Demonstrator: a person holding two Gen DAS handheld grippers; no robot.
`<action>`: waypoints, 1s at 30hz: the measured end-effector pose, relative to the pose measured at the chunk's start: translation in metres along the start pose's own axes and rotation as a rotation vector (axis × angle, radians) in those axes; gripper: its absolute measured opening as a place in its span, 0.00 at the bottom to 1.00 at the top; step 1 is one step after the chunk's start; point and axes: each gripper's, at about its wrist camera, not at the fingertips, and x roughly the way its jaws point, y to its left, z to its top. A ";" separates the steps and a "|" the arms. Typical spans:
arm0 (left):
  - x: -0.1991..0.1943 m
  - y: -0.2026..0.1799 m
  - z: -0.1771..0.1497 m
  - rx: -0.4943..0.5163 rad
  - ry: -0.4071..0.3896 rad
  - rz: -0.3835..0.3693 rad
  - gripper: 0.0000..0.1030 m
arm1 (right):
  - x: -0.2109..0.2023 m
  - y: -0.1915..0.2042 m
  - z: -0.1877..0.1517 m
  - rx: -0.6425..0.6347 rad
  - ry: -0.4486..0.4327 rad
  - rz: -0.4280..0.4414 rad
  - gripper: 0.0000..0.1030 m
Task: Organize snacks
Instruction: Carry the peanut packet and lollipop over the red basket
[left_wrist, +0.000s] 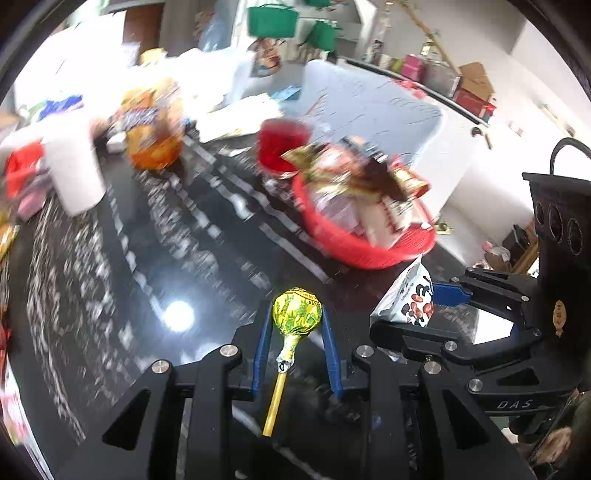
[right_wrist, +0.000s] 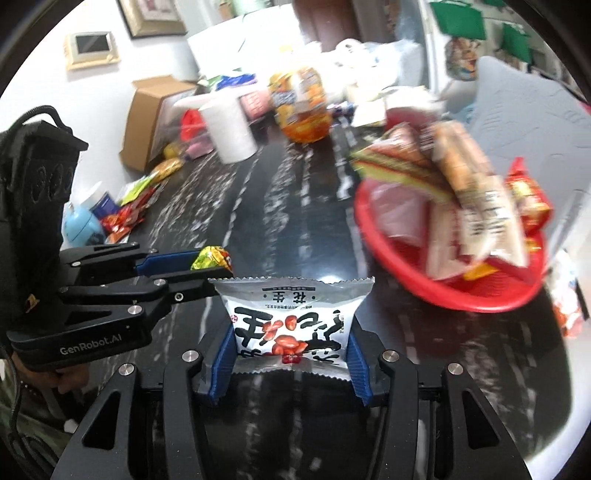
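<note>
My left gripper is shut on a yellow-wrapped lollipop, stick pointing back toward the camera; it also shows in the right wrist view. My right gripper is shut on a white peanut packet with black and red print; the packet also shows in the left wrist view. Both are held above the dark glossy table. A red basket piled with snack packets stands ahead to the right, also in the left wrist view.
A white paper roll, an orange snack bag and a cardboard box stand at the far side. Loose snack packets and a pale blue object lie at the left. A red cup stands behind the basket.
</note>
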 end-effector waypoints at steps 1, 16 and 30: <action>0.000 -0.006 0.004 0.016 -0.006 -0.008 0.25 | -0.004 -0.003 0.000 0.006 -0.010 -0.011 0.50; 0.023 -0.060 0.054 0.153 -0.022 -0.052 0.25 | -0.054 -0.054 0.011 0.077 -0.122 -0.172 0.50; 0.069 -0.067 0.061 0.143 0.056 -0.029 0.25 | -0.049 -0.096 0.013 0.147 -0.126 -0.215 0.50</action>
